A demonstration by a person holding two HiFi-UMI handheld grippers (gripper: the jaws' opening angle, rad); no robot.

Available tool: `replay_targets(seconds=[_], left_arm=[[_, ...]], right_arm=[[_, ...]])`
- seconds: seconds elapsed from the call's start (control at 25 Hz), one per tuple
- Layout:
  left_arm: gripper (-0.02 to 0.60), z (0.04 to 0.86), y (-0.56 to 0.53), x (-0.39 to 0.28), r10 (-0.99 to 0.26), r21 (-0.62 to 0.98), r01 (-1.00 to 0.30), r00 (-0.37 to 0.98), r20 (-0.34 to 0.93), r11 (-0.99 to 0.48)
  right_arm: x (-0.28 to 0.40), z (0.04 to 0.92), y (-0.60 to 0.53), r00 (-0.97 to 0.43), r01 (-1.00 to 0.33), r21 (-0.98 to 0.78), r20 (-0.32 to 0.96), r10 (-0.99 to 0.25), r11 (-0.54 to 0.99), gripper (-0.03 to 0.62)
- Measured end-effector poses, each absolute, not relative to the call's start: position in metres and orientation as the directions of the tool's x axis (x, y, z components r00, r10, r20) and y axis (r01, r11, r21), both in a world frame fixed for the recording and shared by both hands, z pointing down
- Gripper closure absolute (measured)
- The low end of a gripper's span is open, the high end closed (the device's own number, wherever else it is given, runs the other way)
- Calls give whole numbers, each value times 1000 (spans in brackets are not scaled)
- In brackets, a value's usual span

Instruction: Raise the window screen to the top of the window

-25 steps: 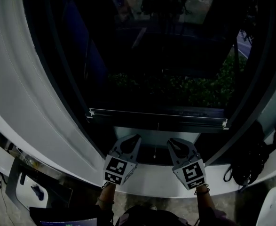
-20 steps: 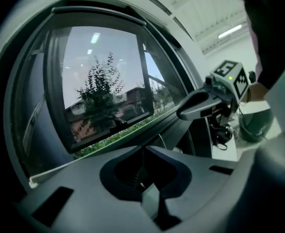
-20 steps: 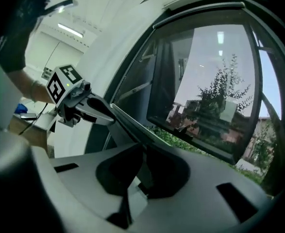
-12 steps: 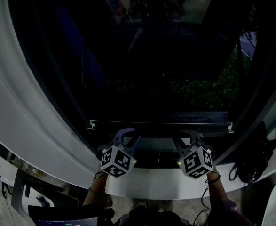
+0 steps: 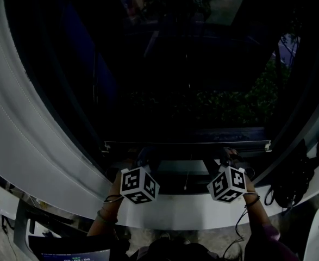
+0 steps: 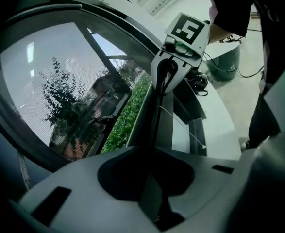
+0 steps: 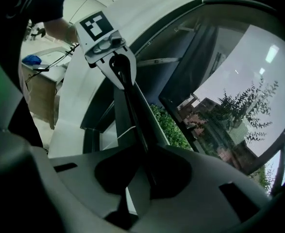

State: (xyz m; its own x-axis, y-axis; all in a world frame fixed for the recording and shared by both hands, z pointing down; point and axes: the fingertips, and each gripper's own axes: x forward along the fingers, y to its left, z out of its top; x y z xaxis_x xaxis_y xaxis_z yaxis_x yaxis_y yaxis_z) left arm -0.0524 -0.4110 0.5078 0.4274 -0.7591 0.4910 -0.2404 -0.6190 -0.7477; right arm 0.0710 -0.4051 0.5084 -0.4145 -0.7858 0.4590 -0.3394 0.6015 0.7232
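The window screen's bottom bar (image 5: 186, 144) runs level low in the dark window, a little above the sill. My left gripper (image 5: 145, 157) reaches up to the bar's left part and my right gripper (image 5: 228, 156) to its right part. In the left gripper view the bar (image 6: 154, 115) runs out from between the jaws of the left gripper (image 6: 152, 178) to the right gripper (image 6: 174, 67). In the right gripper view the bar (image 7: 132, 108) passes between the jaws of the right gripper (image 7: 137, 178), which have just been opening and now lie against it.
A white sill (image 5: 186, 212) curves under the window, with white frame (image 5: 34, 118) on the left. A thin pull cord (image 5: 185, 179) hangs below the bar's middle. A black bag with cables (image 5: 292, 181) lies on the sill at the right. Bushes (image 5: 230, 105) show outside.
Both grippers have moved forward from the sill's edge up to the screen's bar. Both have rolled, so their marker cubes show other faces.
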Motion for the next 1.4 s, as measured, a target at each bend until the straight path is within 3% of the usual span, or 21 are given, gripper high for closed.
replay_targets(seconds=[0.4, 0.72, 0.96, 1.12, 1.2, 1.4], left_arm=[[529, 519, -410, -55, -716, -744, -110, 391, 578, -660], [529, 522, -414, -54, -668, -697, -81, 379, 640, -713], [529, 522, -416, -53, -635, -637, -111, 317, 705, -763], [531, 524, -417, -53, -632, -641, -63, 270, 727, -765], [560, 523, -416, -54, -629, -638, -71, 279, 725, -767], [555, 519, -415, -53, -608, -598, -148, 345, 716, -788]], right_arm=[[69, 510, -406, -412, -297, 709, 509, -756, 640, 556], [69, 511, -407, -416, -240, 679, 574, -705, 694, 556], [68, 513, -409, -352, -123, 660, 669, -655, 741, 565], [69, 514, -407, -318, -102, 618, 723, -614, 780, 569], [68, 514, -406, -310, -112, 608, 730, -609, 786, 571], [68, 513, -406, -310, -134, 612, 721, -620, 779, 571]])
